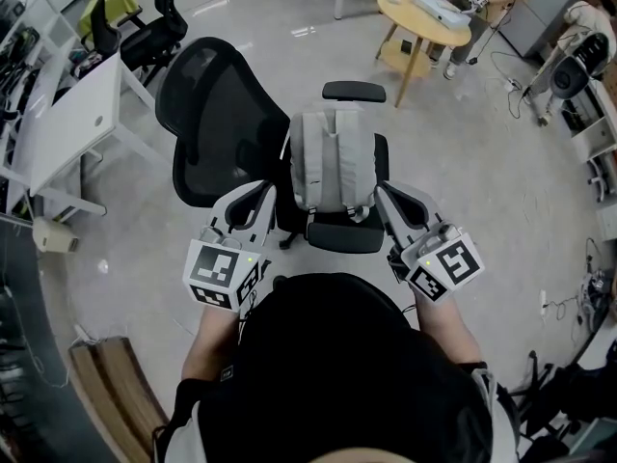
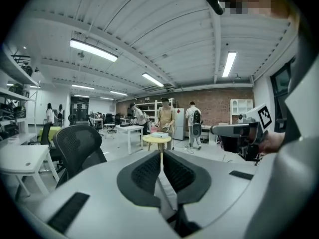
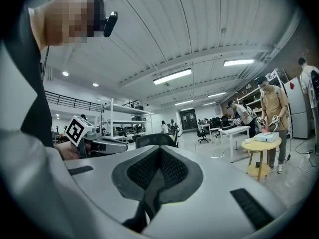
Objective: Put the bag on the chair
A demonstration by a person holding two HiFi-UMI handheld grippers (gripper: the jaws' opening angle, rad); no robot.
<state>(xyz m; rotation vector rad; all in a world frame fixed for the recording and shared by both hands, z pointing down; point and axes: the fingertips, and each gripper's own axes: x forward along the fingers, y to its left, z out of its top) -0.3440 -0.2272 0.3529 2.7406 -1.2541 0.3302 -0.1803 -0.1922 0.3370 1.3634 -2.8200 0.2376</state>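
Left hand-held gripper (image 2: 161, 156): jaws are pressing together on a grey bag strap (image 2: 167, 195), which is running down between the pads toward the camera. Right hand-held gripper (image 3: 159, 154): jaws are likewise clamping narrow on a second bag strap (image 3: 148, 195), which is hanging down out of the pads. Both are being carried by a person whose hands are showing behind the marker cubes in the head view, with the jaw tips lying close to the lower left and lower right sides of the bag (image 1: 333, 157). Bag, light grey, backpack type: standing upright over the seat of the chair (image 1: 347, 237), shoulder straps facing up toward the head camera, between the two hand-held grippers. Whether it is resting its weight on the seat cannot be told. Chair, black, mesh backrest: backrest is sitting to the left of the bag, one armrest just beyond its top. Round yellow table (image 1: 424, 13): standing well apart at the far right, carrying a flat pale item. White table (image 1: 72, 123): standing at the far left of the floor.
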